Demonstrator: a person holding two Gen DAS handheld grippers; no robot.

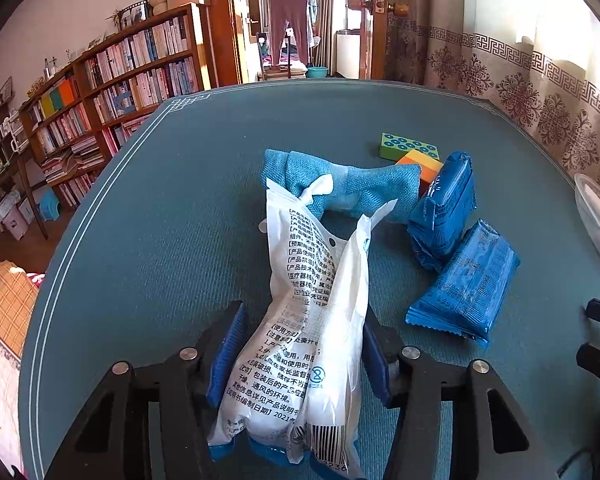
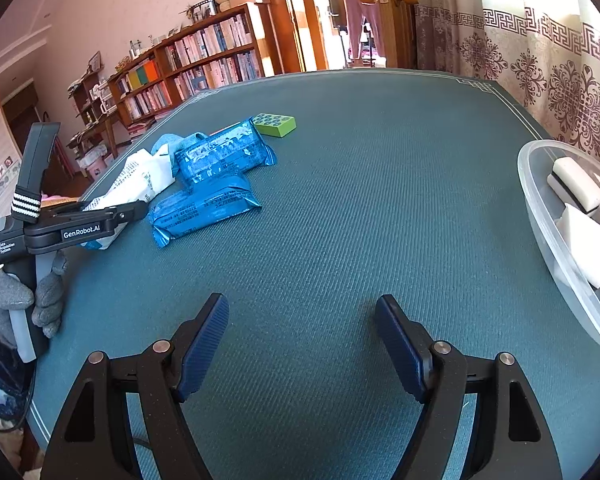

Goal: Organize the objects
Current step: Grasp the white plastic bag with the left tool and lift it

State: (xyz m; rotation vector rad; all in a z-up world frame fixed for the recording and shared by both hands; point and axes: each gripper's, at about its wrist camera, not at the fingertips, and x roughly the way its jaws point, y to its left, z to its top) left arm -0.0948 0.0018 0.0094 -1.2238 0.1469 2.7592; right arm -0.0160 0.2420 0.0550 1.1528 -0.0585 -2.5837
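A: What is taking up the most room?

B: The teal table mat (image 2: 340, 184) is filling both views, its white border line running along the left edge and turning a corner at the far right. A wide stretch of bare mat is lying open through the middle and right, from the near edge to the far one.

A: And at the right edge?

B: A clear plastic tub (image 2: 540, 216) is sitting there, with white blocks lying inside it.

A: Where are the things to be sorted?

B: They are crowding the left part of the mat. A white printed pouch (image 1: 312, 320) is lying nearest the left edge, its far end touching a blue cloth bundle (image 1: 340, 188). Two blue wrapped packets (image 2: 208, 208) are lying just right of it, touching each other. A green block (image 2: 274, 124) is sitting farthest out, and an orange block (image 1: 420, 160) is peeking out just beside it.

A: The left gripper (image 1: 300, 360)?

B: Its jaws are pinching the near end of the pouch, the blue pads (image 1: 224, 360) pressing into both sides. A gloved hand (image 2: 20, 304) is gripping its handle by the left edge.

A: The right gripper (image 2: 300, 344)?

B: It is hanging over bare mat with its jaws spread and nothing between them, well apart from the pile and the tub.
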